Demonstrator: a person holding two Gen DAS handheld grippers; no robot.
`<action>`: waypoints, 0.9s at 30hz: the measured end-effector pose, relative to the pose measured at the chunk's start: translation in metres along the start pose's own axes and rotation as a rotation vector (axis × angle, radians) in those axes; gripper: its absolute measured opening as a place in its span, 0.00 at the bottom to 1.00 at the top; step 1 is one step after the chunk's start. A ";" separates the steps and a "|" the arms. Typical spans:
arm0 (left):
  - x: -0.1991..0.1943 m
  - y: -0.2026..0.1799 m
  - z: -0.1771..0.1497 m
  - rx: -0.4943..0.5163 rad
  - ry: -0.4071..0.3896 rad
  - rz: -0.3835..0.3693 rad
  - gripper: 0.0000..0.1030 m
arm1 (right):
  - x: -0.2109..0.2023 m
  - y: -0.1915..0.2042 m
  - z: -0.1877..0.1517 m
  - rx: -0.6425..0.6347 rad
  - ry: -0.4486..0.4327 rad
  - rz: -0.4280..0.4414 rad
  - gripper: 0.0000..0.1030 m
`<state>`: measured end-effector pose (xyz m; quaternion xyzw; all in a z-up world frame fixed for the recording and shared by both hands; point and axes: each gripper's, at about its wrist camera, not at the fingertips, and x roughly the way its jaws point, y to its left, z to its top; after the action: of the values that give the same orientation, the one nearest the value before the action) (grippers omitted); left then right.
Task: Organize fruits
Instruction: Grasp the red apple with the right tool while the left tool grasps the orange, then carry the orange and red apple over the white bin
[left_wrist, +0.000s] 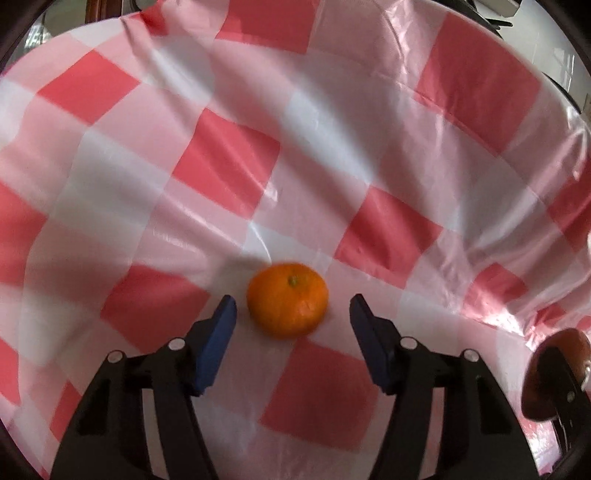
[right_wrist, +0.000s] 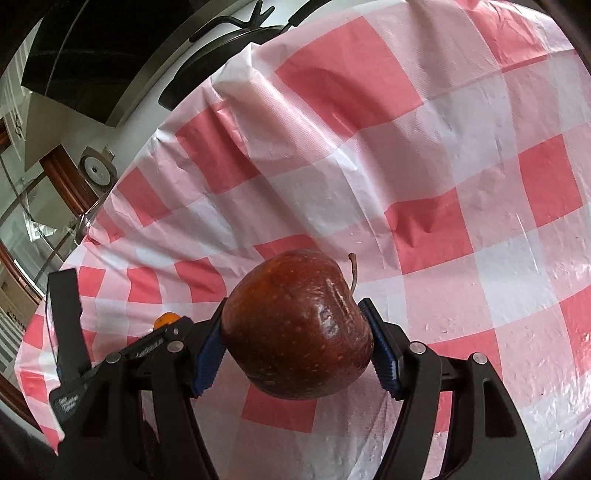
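Fruit on checked worktop (left_wrist: 207, 173), two grippers.
Left gripper (left_wrist: 293, 308): jaws wide apart, flanking orange (left_wrist: 287, 300), untouched. Right gripper (right_wrist: 295, 325): jaws clamped on red apple (right_wrist: 297, 326).

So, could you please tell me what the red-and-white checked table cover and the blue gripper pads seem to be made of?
The red-and-white checked table cover looks like thin plastic sheeting rather than woven cloth: glossy highlights, sharp crinkles, a faint embossed grain. The blue gripper pads on the right gripper, shut on the dark red apple, look like matte ribbed rubber or soft plastic; which one is unclear.
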<state>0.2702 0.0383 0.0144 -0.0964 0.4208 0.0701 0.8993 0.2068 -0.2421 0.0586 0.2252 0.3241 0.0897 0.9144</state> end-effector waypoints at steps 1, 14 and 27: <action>0.003 0.000 0.003 0.008 0.000 0.007 0.60 | 0.001 0.001 0.000 -0.002 0.002 0.002 0.65; -0.032 0.012 -0.020 0.016 -0.044 -0.037 0.41 | 0.004 0.004 -0.002 -0.014 0.014 0.015 0.65; -0.108 0.076 -0.110 -0.011 -0.055 -0.042 0.41 | 0.006 0.002 -0.002 -0.010 0.018 0.029 0.65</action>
<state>0.1037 0.0817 0.0197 -0.1081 0.3933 0.0563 0.9113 0.2104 -0.2376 0.0545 0.2246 0.3285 0.1066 0.9112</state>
